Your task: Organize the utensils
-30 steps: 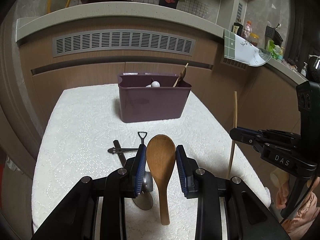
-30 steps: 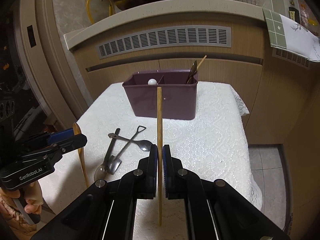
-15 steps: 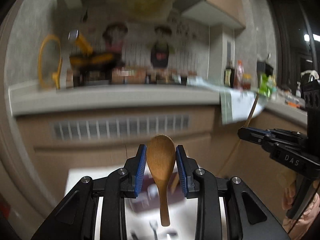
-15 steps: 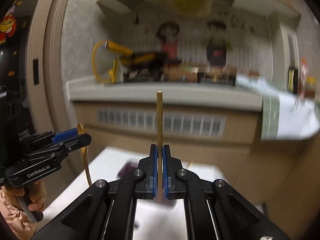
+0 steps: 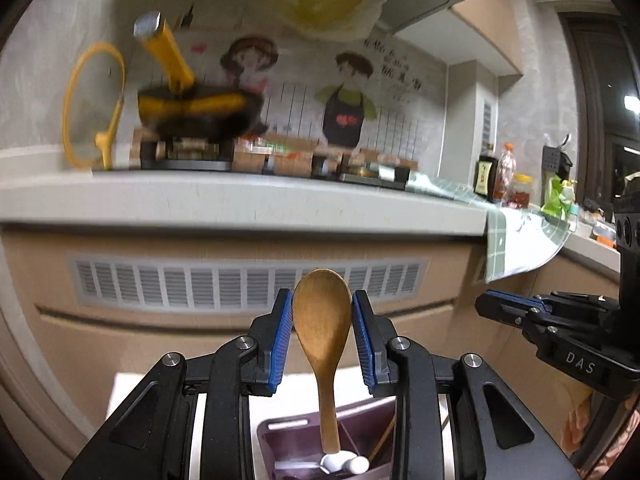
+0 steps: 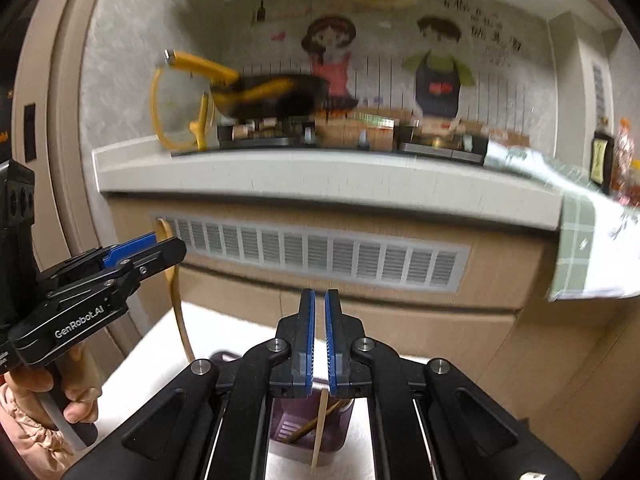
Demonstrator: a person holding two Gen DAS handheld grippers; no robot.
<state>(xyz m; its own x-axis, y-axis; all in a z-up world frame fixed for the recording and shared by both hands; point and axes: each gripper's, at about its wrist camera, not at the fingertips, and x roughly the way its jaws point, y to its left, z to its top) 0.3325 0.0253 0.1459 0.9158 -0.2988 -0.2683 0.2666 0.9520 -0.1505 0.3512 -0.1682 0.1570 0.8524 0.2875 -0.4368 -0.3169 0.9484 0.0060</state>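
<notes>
Left wrist view looked across a white cloth-covered table (image 5: 132,392) toward a pale counter (image 5: 240,204) with a slatted vent (image 5: 240,284) in the wooden front beneath it. On the counter stood a dark pan (image 5: 200,120) with yellow handles, a yellow-rimmed lid (image 5: 92,108) to its left, and bottles (image 5: 500,176) far right; a green checked cloth (image 5: 520,248) hung over the counter's right edge. Cartoon figures (image 5: 348,96) covered the tiled wall behind.

The left gripper (image 5: 322,336) pinched a wooden spoon (image 5: 322,328) by its bowl, handle pointing down into a purple caddy (image 5: 288,440) on the table, just above a white utensil (image 5: 344,462) inside.

In the right wrist view, the right gripper (image 6: 319,344) had its blue pads (image 6: 307,340) slightly apart, nothing between them. A chopstick (image 6: 320,428) stood below them, tilted slightly, reaching down over the caddy (image 6: 296,420); whether it rested inside could not be told. The gripper bodies hid most of the caddy in both views
</notes>
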